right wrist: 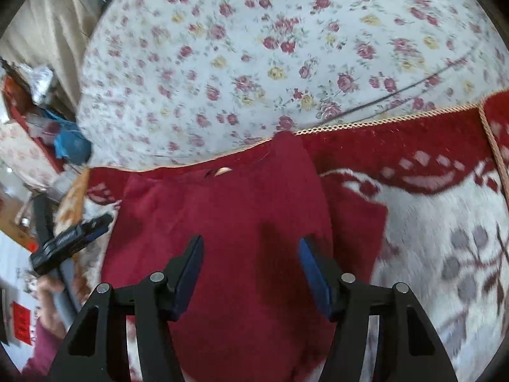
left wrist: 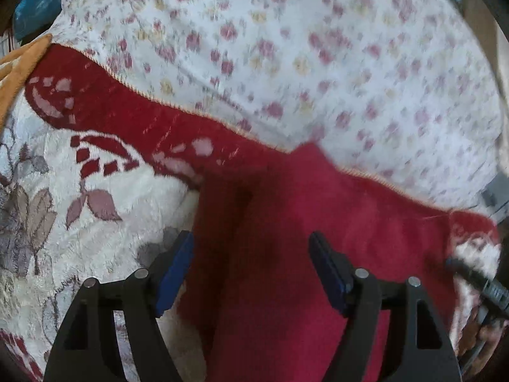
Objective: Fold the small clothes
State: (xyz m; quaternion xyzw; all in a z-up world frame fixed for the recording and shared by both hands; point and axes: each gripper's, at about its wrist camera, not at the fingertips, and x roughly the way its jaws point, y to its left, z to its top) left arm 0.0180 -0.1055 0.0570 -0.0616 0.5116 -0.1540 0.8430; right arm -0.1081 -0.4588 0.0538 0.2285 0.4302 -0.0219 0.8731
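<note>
the red garment (left wrist: pixel 286 254) lay flat on the red-and-white plush blanket (left wrist: pixel 79 216), its far edge near the blanket's braided trim, beyond which i saw the floral bedsheet (left wrist: pixel 286 47). my left gripper (left wrist: pixel 251 270) hung over the garment with its blue pads spread apart and nothing between them. my right gripper (right wrist: pixel 251 273) hung over the same cloth (right wrist: pixel 222 216), jaws likewise apart and empty. the left gripper (right wrist: pixel 73 238) showed at that view's left edge.

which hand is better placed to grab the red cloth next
Right, probably. The right gripper is open with the red cloth squarely beneath its fingers; the left gripper hangs over the cloth's edge.
</note>
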